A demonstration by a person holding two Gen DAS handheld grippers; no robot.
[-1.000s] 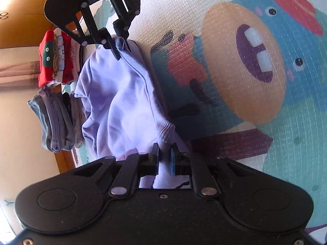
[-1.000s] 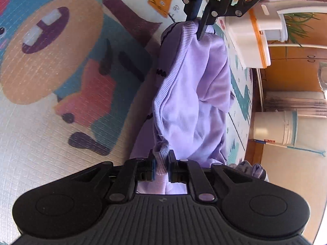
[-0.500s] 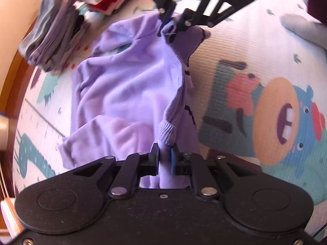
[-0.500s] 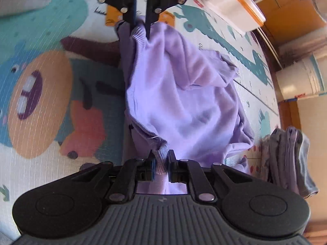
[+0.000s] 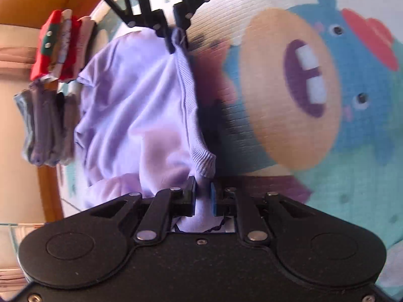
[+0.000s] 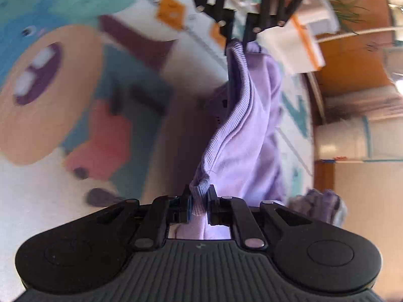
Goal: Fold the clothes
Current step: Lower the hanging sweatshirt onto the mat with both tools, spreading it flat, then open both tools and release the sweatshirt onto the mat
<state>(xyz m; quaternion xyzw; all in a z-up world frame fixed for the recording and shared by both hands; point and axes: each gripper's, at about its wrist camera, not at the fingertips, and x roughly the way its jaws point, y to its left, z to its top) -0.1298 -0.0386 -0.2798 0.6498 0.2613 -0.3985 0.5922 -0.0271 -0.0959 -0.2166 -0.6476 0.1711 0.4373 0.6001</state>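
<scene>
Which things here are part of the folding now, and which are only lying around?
In use:
- lilac garment
- left gripper, shut on its ribbed edge
- right gripper, shut on the same edge

Lying about:
- grey folded clothes
- red patterned clothes
- cartoon play mat
- white box

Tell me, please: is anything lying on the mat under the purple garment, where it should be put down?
Nothing visible does. Both grippers, left and right, are shut on the ribbed hem of the garment. The mat beside it looks bare. The folded piles sit off at its edge.
</scene>
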